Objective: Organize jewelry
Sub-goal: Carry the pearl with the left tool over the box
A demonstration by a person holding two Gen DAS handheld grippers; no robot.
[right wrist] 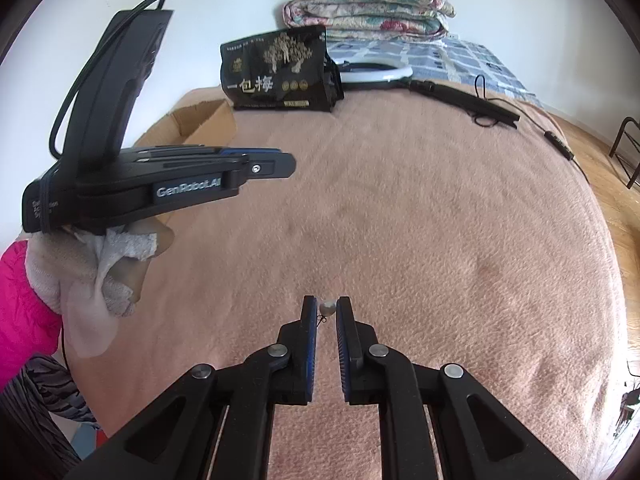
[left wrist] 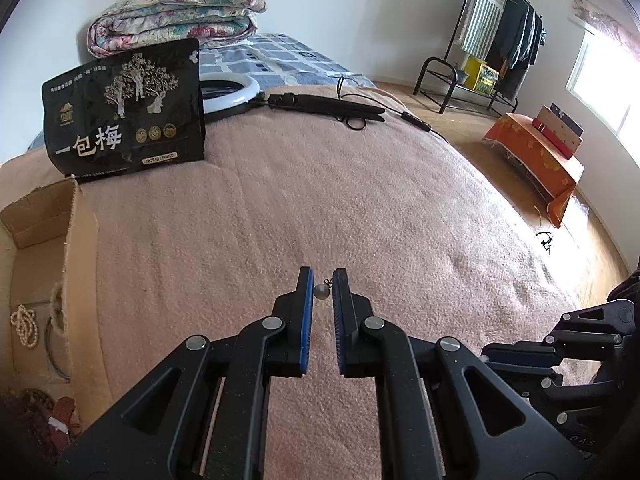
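Note:
A small pearl earring (left wrist: 321,291) sits between the fingertips of my left gripper (left wrist: 321,280), above the pink blanket (left wrist: 320,200); the jaws are narrow around it. Another pearl earring (right wrist: 328,307) sits between the tips of my right gripper (right wrist: 327,309), jaws close on it. A cardboard box (left wrist: 76,280) at the left holds a pearl necklace (left wrist: 24,326) and other jewelry. The left gripper also shows in the right wrist view (right wrist: 276,162), raised over the bed. The right gripper shows at the left view's lower right edge (left wrist: 486,358).
A black snack bag (left wrist: 128,112) stands at the bed's far side beside a ring light (left wrist: 232,92) with folded stand and cable. A folded quilt (left wrist: 176,12) lies behind. A clothes rack (left wrist: 492,40) and an orange-covered bench (left wrist: 536,152) stand on the floor.

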